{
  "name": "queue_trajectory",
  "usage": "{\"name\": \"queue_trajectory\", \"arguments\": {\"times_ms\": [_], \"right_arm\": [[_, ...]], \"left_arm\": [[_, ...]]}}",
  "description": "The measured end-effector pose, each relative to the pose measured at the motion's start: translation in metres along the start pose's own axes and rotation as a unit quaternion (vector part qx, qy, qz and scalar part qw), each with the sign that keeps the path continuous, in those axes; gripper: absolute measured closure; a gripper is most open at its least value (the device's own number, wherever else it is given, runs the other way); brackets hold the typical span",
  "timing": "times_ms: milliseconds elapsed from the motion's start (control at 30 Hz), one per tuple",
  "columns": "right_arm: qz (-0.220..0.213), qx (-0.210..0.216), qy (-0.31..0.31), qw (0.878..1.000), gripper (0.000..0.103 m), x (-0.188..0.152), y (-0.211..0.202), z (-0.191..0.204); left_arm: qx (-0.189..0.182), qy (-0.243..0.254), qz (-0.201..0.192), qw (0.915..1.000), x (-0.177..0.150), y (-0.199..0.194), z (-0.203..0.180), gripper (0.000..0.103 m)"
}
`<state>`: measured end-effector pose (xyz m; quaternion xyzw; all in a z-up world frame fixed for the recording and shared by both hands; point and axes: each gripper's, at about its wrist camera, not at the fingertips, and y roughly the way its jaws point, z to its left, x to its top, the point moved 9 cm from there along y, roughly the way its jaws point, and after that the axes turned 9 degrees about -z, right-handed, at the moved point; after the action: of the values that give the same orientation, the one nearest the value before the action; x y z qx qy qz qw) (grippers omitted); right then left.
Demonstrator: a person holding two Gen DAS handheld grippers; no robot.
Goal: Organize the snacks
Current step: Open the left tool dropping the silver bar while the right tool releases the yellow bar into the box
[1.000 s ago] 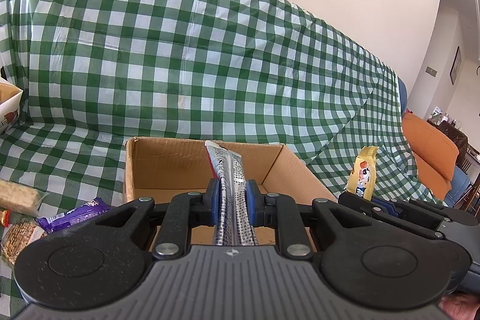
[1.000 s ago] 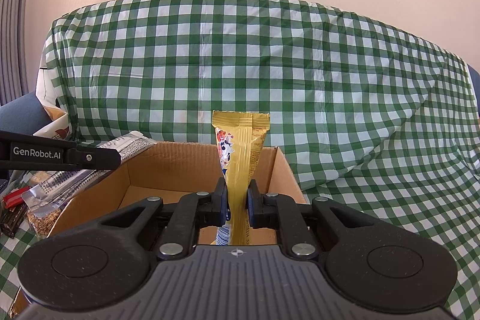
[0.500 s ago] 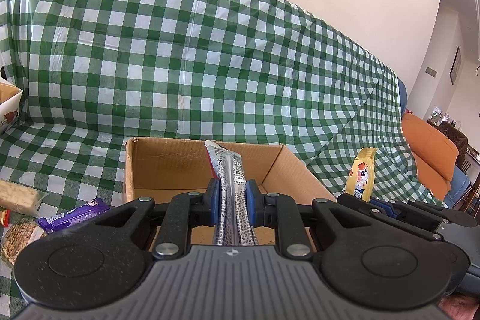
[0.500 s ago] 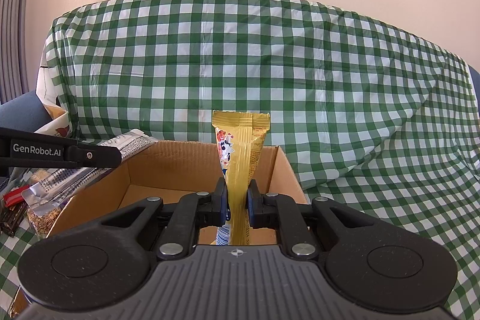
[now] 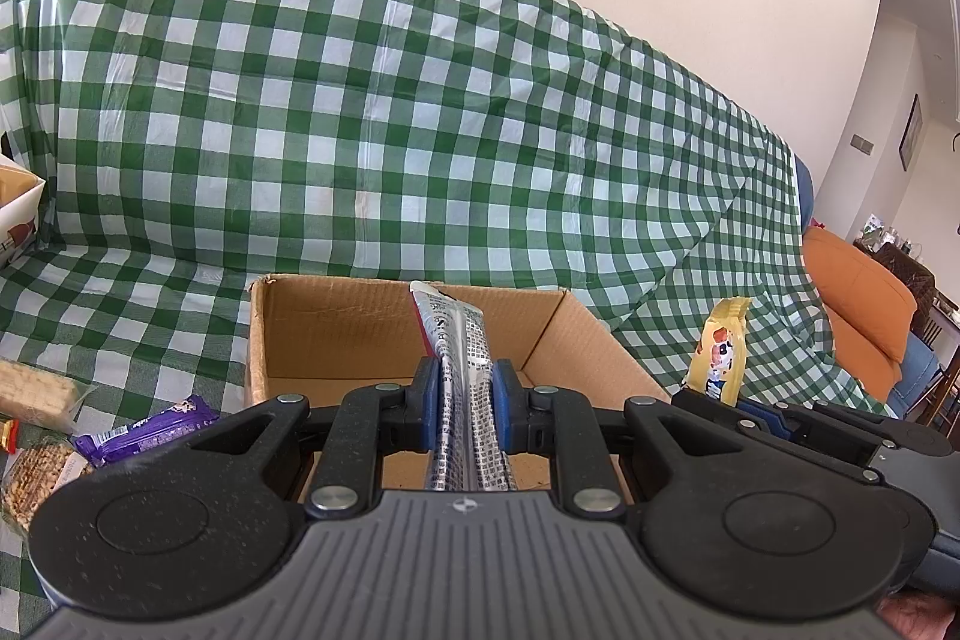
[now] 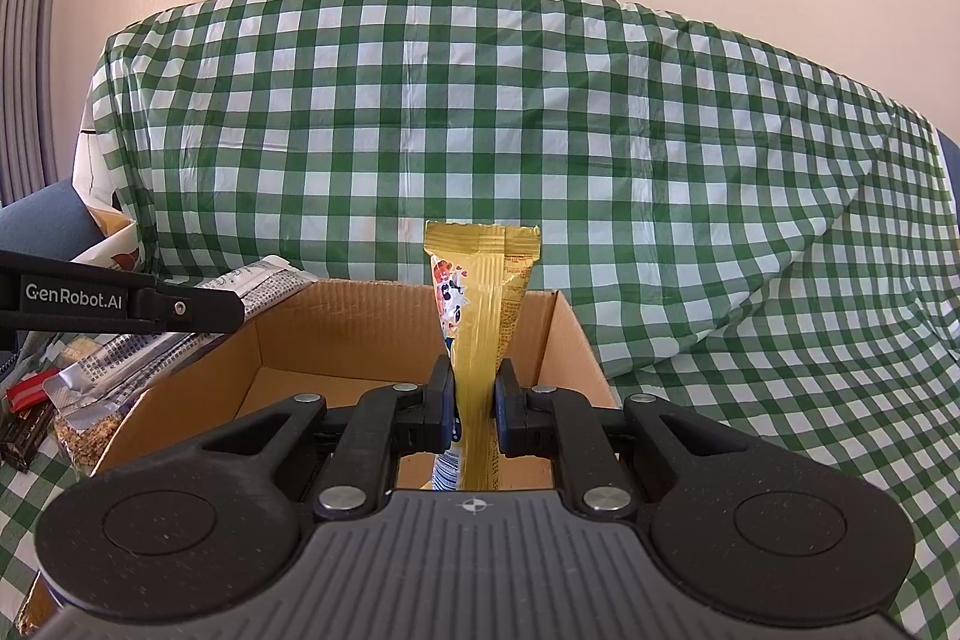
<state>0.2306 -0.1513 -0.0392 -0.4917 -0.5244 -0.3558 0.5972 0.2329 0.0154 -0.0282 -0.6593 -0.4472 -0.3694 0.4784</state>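
Over the open cardboard box (image 6: 384,334), which sits on the checked green cloth (image 6: 690,196) draped over the sofa, both hand-held grippers hang with a snack apiece. The left hand-held gripper (image 5: 462,394) is pinching a silver wrapper (image 5: 462,340) between its blue pads, the packet's long axis running straight out along the fingers, its far end over the box's hollow. The right hand-held gripper (image 6: 474,400) has its jaws pressed tight on a yellow wrapper (image 6: 486,292), which stands nearly upright, its crimped top above the far wall of the box.

The matter that counts is simply this: the box lies directly ahead of and below both tools, the left one over the box's left half, the right one by the right-hand wall. Neither looks clearly nearer; each seems to need only a short drop. To my eye the yellow packet, standing tall, would want tipping to lie flat inside. The box floor that shows looks bare. Other snacks, a purple packet (image 5: 144,427) among them, lie on the cloth just left of the box.
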Motion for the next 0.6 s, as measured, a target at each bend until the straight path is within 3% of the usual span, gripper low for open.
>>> {"name": "queue_trajectory", "arguments": {"times_ms": [200,267,300,333,600], "right_arm": [[0.000,-0.006,-0.002,1.000,0.085,0.000,0.001,-0.001],[0.000,-0.013,0.002,1.000,0.065,0.000,0.000,-0.003],[-0.001,-0.017,0.004,1.000,0.061,0.000,0.001,-0.005],[0.000,-0.021,0.007,1.000,0.057,0.000,0.002,-0.007],[0.007,-0.033,0.038,0.999,0.056,0.000,0.004,0.000]], "left_arm": [[-0.006,-0.004,0.005,1.0000,0.000,0.000,-0.002,0.082],[-0.011,-0.006,0.006,0.9999,0.001,0.000,-0.004,0.069],[-0.010,-0.004,0.005,0.9999,0.001,0.000,-0.005,0.061],[-0.009,-0.002,0.003,1.0000,0.002,0.000,-0.006,0.059],[0.002,0.003,-0.019,0.9998,0.011,-0.016,0.006,0.060]]}}
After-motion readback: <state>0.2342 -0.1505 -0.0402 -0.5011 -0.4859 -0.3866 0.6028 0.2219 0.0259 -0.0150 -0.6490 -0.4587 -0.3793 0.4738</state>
